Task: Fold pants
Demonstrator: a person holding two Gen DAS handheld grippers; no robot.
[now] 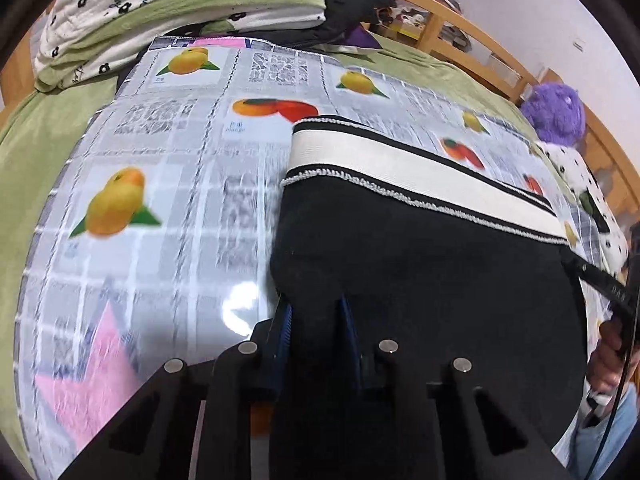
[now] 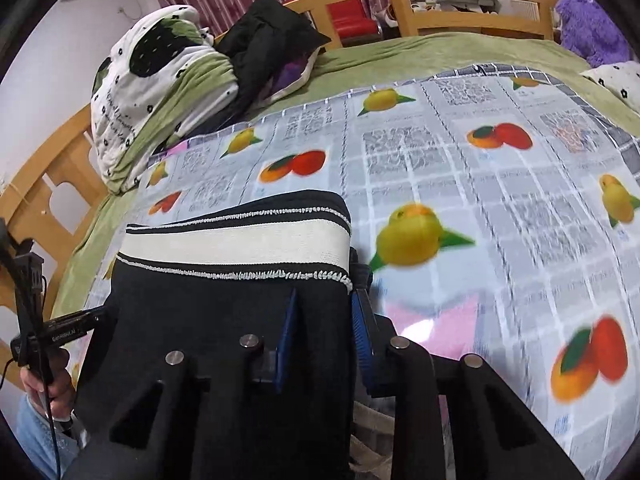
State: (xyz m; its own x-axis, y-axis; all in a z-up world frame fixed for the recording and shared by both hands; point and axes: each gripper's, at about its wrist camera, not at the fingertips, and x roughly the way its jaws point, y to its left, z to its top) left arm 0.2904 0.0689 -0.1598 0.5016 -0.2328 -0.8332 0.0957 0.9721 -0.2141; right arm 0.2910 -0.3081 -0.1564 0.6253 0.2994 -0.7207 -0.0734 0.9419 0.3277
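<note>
Black pants (image 1: pixel 420 264) with a white, black-trimmed waistband (image 1: pixel 400 168) lie on a fruit-print mat (image 1: pixel 160 152). My left gripper (image 1: pixel 316 312) grips the pants' left edge, black cloth between its blue pads. In the right wrist view the pants (image 2: pixel 208 312) and waistband (image 2: pixel 236 244) show too. My right gripper (image 2: pixel 326 312) grips the pants' right edge just below the waistband. The left gripper's handle (image 2: pixel 60 330) shows at the far left of that view. The pant legs are hidden under the grippers.
The mat (image 2: pixel 480 160) covers a green bed (image 2: pixel 400 56) with a wooden frame (image 2: pixel 360 0). Folded bedding (image 2: pixel 152 92) and dark clothes (image 2: pixel 268 40) are piled at the back left. A purple plush toy (image 1: pixel 556 108) sits at the right.
</note>
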